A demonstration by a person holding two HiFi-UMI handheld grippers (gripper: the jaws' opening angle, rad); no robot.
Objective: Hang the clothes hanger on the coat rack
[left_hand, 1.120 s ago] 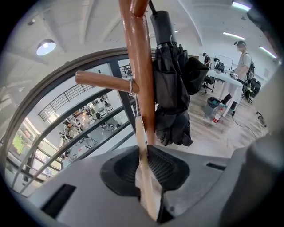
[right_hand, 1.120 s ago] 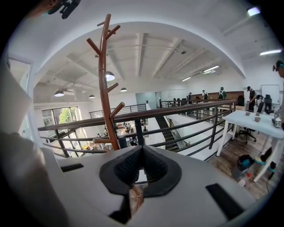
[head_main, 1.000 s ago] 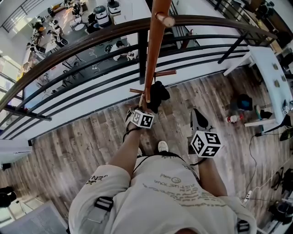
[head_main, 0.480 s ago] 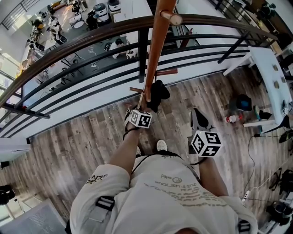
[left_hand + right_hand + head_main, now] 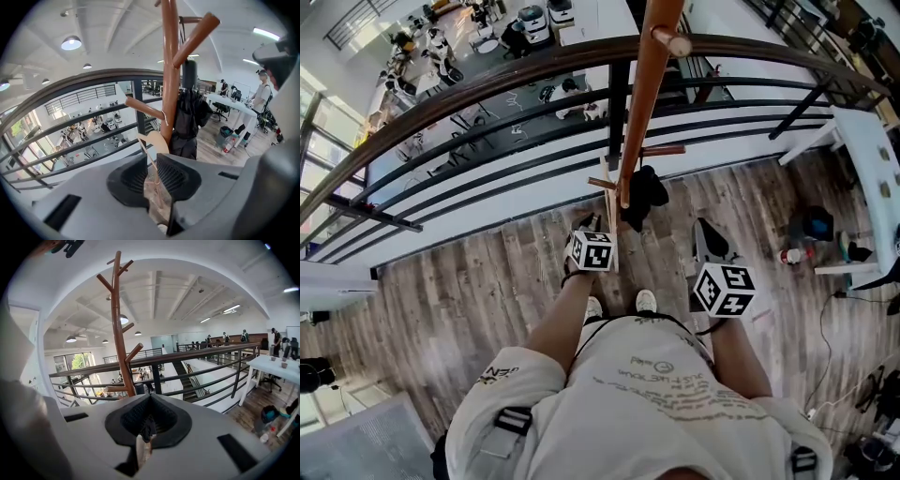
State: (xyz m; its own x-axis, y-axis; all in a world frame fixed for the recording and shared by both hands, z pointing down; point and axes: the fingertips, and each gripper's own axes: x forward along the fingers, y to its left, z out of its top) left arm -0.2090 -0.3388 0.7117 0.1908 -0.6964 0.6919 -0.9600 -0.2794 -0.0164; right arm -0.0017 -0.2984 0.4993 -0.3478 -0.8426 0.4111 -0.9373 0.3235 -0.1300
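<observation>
The brown wooden coat rack (image 5: pixel 642 103) stands by the railing, its angled pegs (image 5: pixel 194 35) jutting out from the pole (image 5: pixel 171 70). My left gripper (image 5: pixel 592 232) is close in front of the pole's lower part. It is shut on a pale wooden clothes hanger (image 5: pixel 153 141), whose thin edge rises between the jaws towards a low peg (image 5: pixel 143 107). That hanger (image 5: pixel 610 211) shows as a pale strip beside the pole. My right gripper (image 5: pixel 706 234) hangs further right, away from the rack, shut with nothing in it (image 5: pixel 147 425).
A black garment (image 5: pixel 645 195) hangs low on the rack. The dark curved railing (image 5: pixel 487 80) runs just behind it, over a drop to a lower floor. A white table (image 5: pixel 872 159) stands at the right, with a blue bin (image 5: pixel 816 225) and a bottle (image 5: pixel 791 255) on the floor.
The head view has swung, so the rack now sits further right. The left gripper with the hanger stands slightly left of the pole's base. The right gripper has barely moved.
</observation>
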